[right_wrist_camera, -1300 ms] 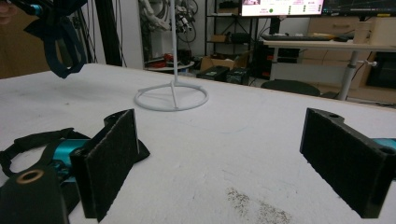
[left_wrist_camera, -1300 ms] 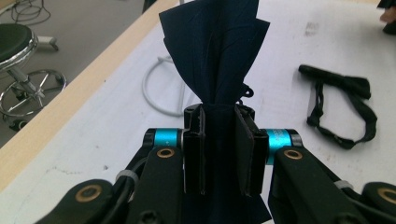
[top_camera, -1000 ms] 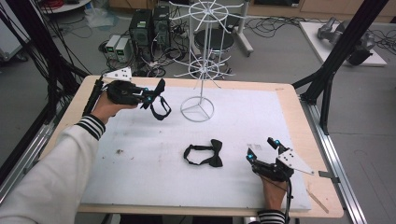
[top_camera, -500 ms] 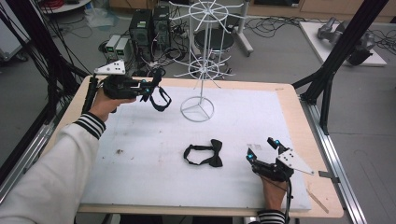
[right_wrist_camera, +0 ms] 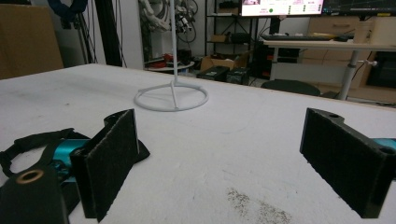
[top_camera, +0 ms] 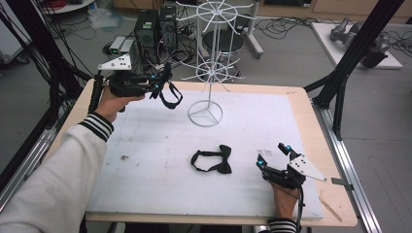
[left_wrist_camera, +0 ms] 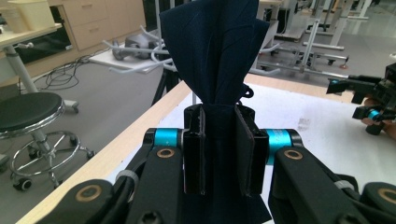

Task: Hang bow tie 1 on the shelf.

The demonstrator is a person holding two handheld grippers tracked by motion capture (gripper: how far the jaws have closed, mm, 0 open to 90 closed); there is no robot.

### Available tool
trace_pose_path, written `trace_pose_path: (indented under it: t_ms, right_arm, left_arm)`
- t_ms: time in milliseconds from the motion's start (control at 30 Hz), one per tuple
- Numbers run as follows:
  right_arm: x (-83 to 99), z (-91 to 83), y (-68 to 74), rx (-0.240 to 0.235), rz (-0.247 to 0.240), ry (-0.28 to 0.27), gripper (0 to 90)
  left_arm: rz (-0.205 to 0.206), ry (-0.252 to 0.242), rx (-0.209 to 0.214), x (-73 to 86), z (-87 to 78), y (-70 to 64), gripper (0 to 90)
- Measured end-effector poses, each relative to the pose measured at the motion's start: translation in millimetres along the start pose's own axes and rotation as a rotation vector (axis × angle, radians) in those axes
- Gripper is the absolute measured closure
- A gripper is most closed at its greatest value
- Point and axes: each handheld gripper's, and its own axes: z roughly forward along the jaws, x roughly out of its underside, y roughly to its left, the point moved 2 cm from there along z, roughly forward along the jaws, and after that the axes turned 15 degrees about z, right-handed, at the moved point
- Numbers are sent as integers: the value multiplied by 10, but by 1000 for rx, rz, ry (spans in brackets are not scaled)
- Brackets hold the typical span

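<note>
Currently: one bow tie lifted toward the wire rack, one left lying on the bench.

Bench point(top_camera: 301, 121), white-topped, carrying all items. Wire rack point(top_camera: 206, 73), white, upright on a ring base at the bench's far middle; no tie can be made out on its arms, so by judgement nothing is hung yet. Left gripper point(top_camera: 158, 83), raised near the far left corner just beside the rack's lower tier, jaws closed tight on a dark bow tie point(left_wrist_camera: 219, 56) whose strap loop dangles below. Right gripper point(top_camera: 274, 155), resting on the near right of the bench, jaws wide apart, holding nothing. Second bow tie point(top_camera: 214, 161), black, flat on the bench just beside the right gripper, untouched; both hangings apparently remain.
</note>
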Motion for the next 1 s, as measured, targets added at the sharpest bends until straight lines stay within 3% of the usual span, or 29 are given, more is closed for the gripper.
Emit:
trace_pose_path:
  t_ms: [467, 800, 1000]
  right_arm:
    - [1, 0, -2, 0, -1, 0, 110]
    - [-1, 1, -5, -3, 0, -1, 109]
    - [-1, 1, -4, -3, 0, -1, 110]
  left_arm:
    - [3, -5, -26, -169, 145, 45, 749]
    - [-6, 3, -53, -187, 252, 103, 749]
    - [19, 28, -73, -220, 329, 140, 749]
